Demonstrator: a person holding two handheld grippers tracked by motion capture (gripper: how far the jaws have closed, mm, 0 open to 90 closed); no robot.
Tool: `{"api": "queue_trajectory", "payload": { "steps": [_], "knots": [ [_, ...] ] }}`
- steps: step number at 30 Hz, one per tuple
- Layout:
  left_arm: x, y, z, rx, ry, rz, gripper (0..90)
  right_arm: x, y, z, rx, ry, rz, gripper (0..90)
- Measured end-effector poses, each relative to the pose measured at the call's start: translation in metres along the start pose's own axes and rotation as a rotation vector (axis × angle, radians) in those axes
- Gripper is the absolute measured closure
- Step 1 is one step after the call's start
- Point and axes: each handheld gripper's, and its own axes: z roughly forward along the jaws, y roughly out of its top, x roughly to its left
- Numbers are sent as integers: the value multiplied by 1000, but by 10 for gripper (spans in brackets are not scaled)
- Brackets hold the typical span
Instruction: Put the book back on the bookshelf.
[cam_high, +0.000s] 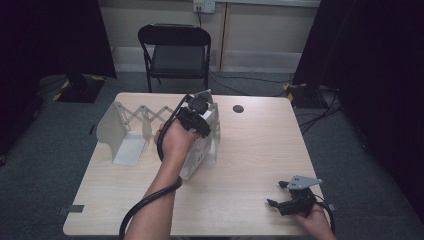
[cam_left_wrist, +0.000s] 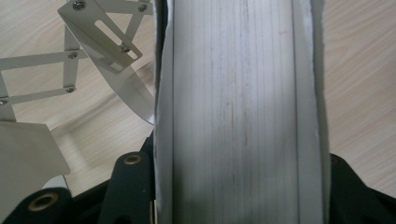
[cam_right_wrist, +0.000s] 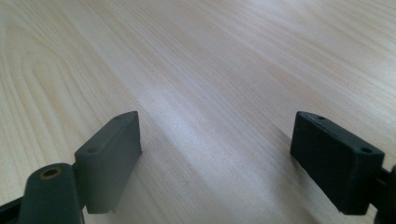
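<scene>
A thick white book (cam_high: 199, 150) stands on its edge on the wooden table (cam_high: 250, 150), tilted against the right end plate of a white metal expanding book rack (cam_high: 125, 132). My left gripper (cam_high: 196, 119) comes down on the book's top and is shut on it. In the left gripper view the book's page edges (cam_left_wrist: 238, 112) run up between the black fingers (cam_left_wrist: 133, 184), with the rack's scissor lattice (cam_left_wrist: 93, 37) to the left. My right gripper (cam_high: 278, 194) rests near the table's front right corner. It is open, with bare wood between its pads (cam_right_wrist: 112, 149).
A black folding chair (cam_high: 175, 50) stands beyond the table's far edge. A small black round cap (cam_high: 238, 108) sits in the tabletop at the back. Cables lie on the floor at the back right. The rack's left plate (cam_high: 111, 127) stands near the left edge.
</scene>
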Motion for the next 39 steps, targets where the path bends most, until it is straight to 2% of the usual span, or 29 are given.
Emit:
{"api": "queue_trajectory", "payload": {
  "steps": [5, 13, 19, 26, 27, 30, 34, 38, 39],
  "knots": [
    [0, 2, 1, -12, 1, -25, 531, 0, 0, 0, 0, 0, 0, 160],
    [-1, 9, 3, -3, 14, -28, 531, 0, 0, 0, 0, 0, 0, 160],
    [-2, 13, 4, -6, 16, -54, 530, 0, 0, 0, 0, 0, 0, 159],
    [-2, 14, 4, -15, 35, -46, 530, 0, 0, 0, 0, 1, -2, 155],
    [-1, 14, 4, -21, 39, -63, 530, 0, 0, 0, 0, 1, -2, 155],
    [0, 14, 4, -24, 44, -60, 529, 0, 0, 0, 0, 1, -2, 154],
    [1, 15, 6, -13, 55, -61, 529, 0, 0, 0, 1, 1, -2, 149],
    [3, 16, 8, -1, 47, -67, 530, 0, 0, 0, 3, 2, -5, 147],
    [3, 16, 9, -2, 45, -83, 530, 0, 0, 0, 4, 3, -5, 147]
  ]
}}
